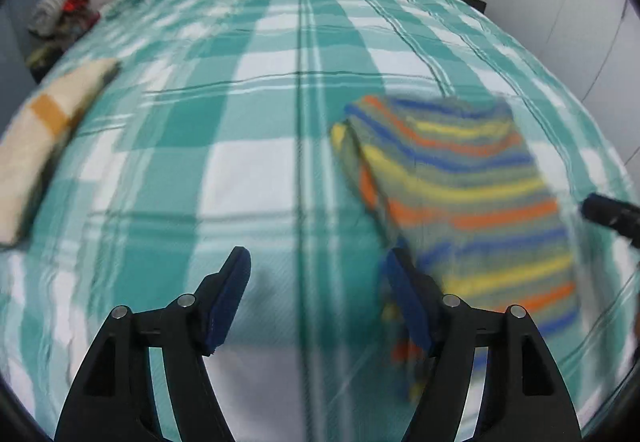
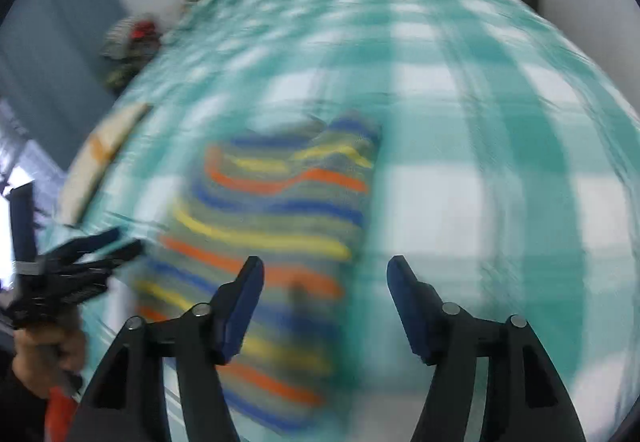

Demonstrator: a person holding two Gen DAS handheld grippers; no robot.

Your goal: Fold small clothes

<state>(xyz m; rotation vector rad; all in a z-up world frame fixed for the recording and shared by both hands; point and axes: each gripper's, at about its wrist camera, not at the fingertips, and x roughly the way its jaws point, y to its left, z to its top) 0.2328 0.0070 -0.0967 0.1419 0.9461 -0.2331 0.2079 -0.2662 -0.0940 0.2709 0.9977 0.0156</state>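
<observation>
Lying at the far left of the left wrist view, a cream folded cloth with an orange band [image 1: 44,134] rests on the green-and-white checked bedspread [image 1: 256,90], well apart from everything else, and beyond it a heap of clothes [image 1: 60,14] sits off the bed's corner. Nearer the middle, the left gripper [image 1: 316,294] hangs over bare bedspread with its jaws spread and nothing between the blue pads; its right finger overlaps the near corner of the striped garment [image 1: 460,182], though motion blur hides whether it touches. That garment, banded in blue, orange, yellow and grey, lies on the bed as a rough rectangle, apparently already folded at least once. At the right edge a dark tip of the right gripper [image 1: 608,212] pokes in just beside the garment's long side.

In the right wrist view the same garment [image 2: 276,226] sits left of centre, and the right gripper [image 2: 324,306] is likewise released, its left finger over the cloth, its right over bedspread. The other gripper shows blurred at the far left, gripped by a person's hand [image 2: 48,354].

Judging from this, a fold looks just laid down and both claws are free. To do the next fold well, each claw should take one near corner, pinching all layers together, lift evenly, and lay the edge square to the stripes so the bundle keeps flat.
</observation>
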